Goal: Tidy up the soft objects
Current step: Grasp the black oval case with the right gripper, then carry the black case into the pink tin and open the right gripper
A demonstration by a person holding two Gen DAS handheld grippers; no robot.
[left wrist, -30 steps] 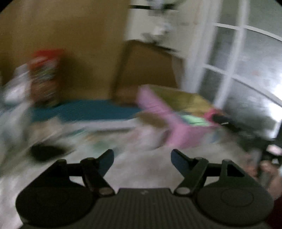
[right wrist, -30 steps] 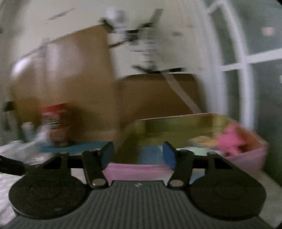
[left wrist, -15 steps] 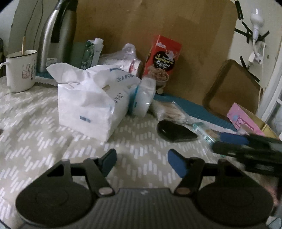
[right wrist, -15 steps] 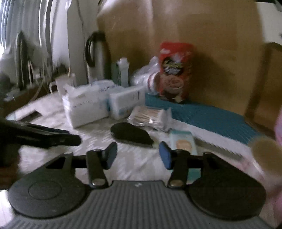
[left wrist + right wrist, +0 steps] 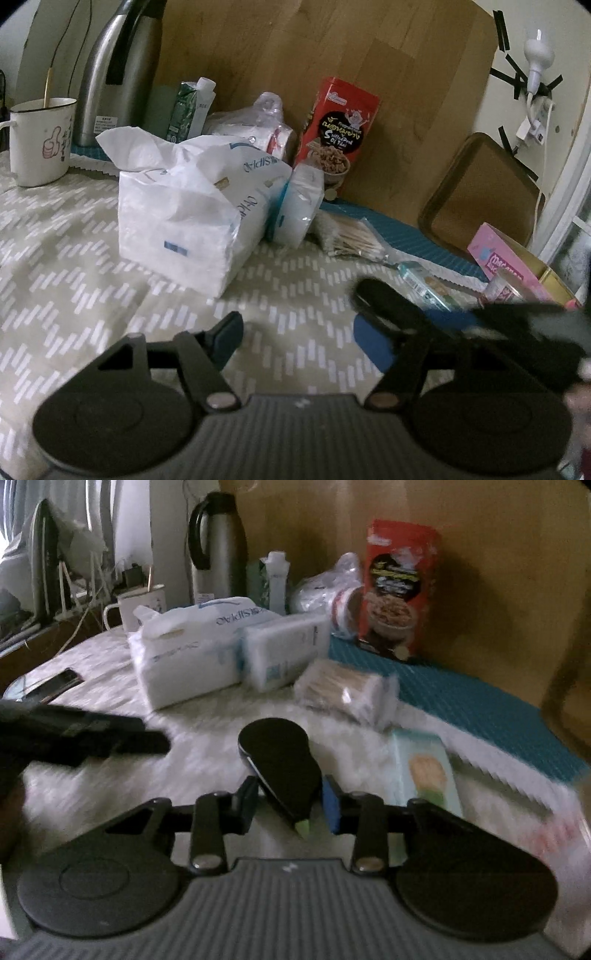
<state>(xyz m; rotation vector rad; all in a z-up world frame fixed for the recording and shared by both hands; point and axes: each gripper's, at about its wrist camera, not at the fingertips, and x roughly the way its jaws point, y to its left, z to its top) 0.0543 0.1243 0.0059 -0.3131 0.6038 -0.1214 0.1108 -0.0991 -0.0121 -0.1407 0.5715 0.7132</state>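
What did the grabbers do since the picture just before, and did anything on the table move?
The right gripper moved up to the flat black teardrop-shaped case and is closing its jaws around its narrow end; before, the case lay ahead of it. The left gripper holds nothing, its jaws opening. The white tissue pack, the red snack box and the white mug stayed put.

Steel thermos (image 5: 114, 70), white mug (image 5: 40, 140), green carton (image 5: 190, 109), red snack box (image 5: 341, 125) along the back.

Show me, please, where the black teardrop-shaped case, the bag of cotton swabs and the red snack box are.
black teardrop-shaped case (image 5: 275, 753): right wrist view, its rounded top.
bag of cotton swabs (image 5: 341, 692): right wrist view, middle of the bag.
red snack box (image 5: 341, 123): left wrist view, its front face.
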